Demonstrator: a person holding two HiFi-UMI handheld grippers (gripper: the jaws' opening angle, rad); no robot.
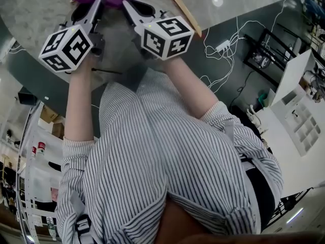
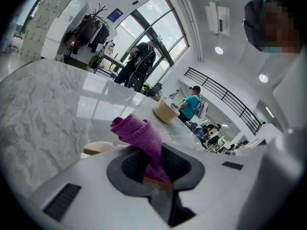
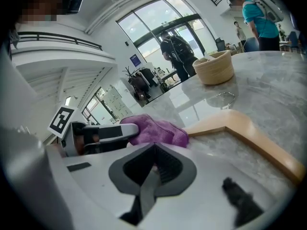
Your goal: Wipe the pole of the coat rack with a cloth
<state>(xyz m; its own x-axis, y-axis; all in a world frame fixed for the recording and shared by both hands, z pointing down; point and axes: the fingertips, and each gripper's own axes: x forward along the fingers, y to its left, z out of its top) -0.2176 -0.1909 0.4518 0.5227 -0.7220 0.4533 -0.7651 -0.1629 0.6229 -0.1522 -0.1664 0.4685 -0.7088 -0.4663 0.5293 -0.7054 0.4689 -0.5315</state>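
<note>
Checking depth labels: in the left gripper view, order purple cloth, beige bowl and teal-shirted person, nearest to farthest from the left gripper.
1. Purple cloth: between the jaws.
2. Beige bowl: ahead on the marble table.
3. Teal-shirted person: beyond the table, right of the bowl.

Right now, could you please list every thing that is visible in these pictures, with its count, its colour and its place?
cloth: one, purple, on the table, pinched by the left gripper
hanger: one, pale wood, lying on the table beside the cloth
bowl: one, beige, on the table, beyond the hanger
table: one, grey-white marble
coat rack: one, dark, far behind the table, hung with bags
cables: several, white, on the floor by the table
bystanders: several, in the background
shirt: one, white with dark stripes, on the person
left gripper: one, white, jaws shut on the cloth
right gripper: one, white, jaws shut, empty
</note>
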